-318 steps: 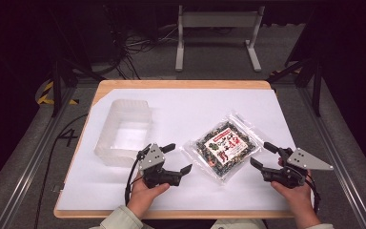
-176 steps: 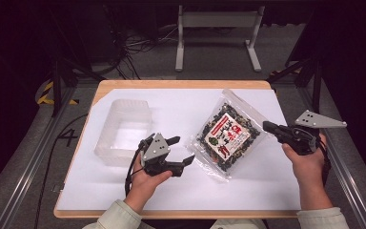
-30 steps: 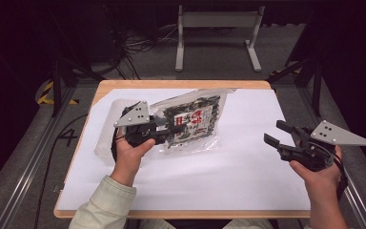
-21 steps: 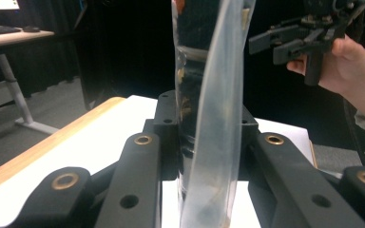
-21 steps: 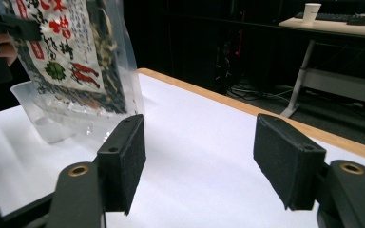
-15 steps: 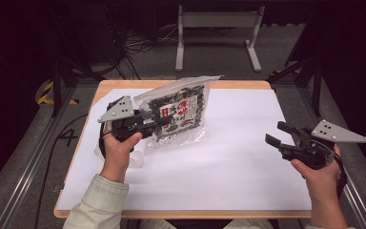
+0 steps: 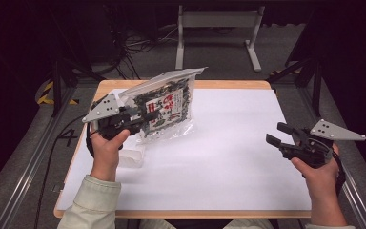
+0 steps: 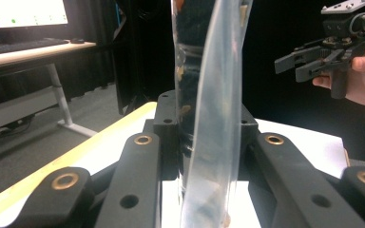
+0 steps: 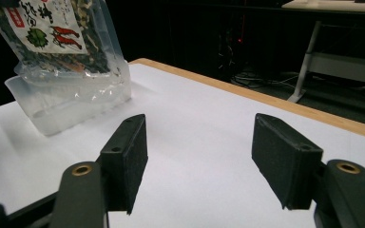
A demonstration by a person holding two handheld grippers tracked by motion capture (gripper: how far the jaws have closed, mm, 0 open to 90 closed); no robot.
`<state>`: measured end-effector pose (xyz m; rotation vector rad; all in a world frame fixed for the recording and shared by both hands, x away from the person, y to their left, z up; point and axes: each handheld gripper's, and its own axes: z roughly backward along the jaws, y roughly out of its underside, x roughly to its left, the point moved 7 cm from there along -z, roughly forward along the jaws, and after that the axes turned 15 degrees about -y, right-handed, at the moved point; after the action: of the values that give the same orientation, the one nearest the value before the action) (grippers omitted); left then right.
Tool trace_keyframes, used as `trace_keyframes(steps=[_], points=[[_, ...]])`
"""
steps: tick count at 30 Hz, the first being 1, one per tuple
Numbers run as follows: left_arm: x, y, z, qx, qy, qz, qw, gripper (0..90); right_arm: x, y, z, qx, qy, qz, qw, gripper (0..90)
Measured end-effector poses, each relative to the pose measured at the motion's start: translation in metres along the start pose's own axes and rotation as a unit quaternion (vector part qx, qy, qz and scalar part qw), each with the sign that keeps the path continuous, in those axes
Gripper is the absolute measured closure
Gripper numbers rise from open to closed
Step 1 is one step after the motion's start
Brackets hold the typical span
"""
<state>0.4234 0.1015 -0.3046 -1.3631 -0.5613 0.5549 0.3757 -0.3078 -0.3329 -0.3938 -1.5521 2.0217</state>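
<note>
Left of centre in the high view, the left gripper [image 7: 145, 118] is clamped on one clear bag [image 7: 167, 107] of dark dried food with a red and white label, held up off the white sheet [image 7: 228, 157] that covers the table [image 7: 228, 85]. Its own view shows the bag's edge [image 8: 209, 95] rising upright between the two black jaws, which press it from both sides. At the right edge of the high view, the right gripper [image 7: 279, 136] hangs over the sheet with its jaws apart and nothing between them, well apart from the bag; in its own view the bag [image 9: 62, 42] sits at the upper left, in front of a clear plastic tub [image 9: 52, 109]. Compared with half a second ago, the bag stands more upright and a little higher, and the right gripper has hardly shifted. Counted: one bag, one tub [image 7: 131, 157], two grippers
</note>
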Motion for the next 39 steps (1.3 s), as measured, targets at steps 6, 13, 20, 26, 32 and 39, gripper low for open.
trace_keyframes(steps=[6, 13, 20, 26, 32, 39], points=[[0.012, 0.002, 0.010, -0.004, -0.021, 0.007, 0.9997, 72.5, -0.002, 0.001, -0.004, 0.004, -0.003, -0.001, 1.0000, 38.0], [0.029, 0.003, 0.030, -0.015, -0.052, 0.016, 0.9984, 72.4, 0.001, -0.002, -0.012, 0.007, -0.014, 0.000, 0.9999, 38.0], [0.039, 0.005, 0.043, -0.018, -0.074, 0.023, 0.9968, 72.4, 0.002, -0.003, -0.019, 0.011, -0.022, 0.000, 0.9997, 38.0], [0.044, 0.008, 0.049, -0.019, -0.089, 0.026, 0.9955, 72.4, 0.002, -0.004, -0.024, 0.014, -0.029, 0.003, 0.9995, 38.0], [0.051, 0.011, 0.055, -0.016, -0.105, 0.026, 0.9940, 72.5, 0.003, -0.004, -0.029, 0.019, -0.034, 0.003, 0.9992, 38.2], [0.071, 0.018, 0.060, -0.032, -0.137, 0.028, 0.9897, 72.5, 0.004, -0.003, -0.030, 0.019, -0.036, 0.003, 0.9992, 38.1]])
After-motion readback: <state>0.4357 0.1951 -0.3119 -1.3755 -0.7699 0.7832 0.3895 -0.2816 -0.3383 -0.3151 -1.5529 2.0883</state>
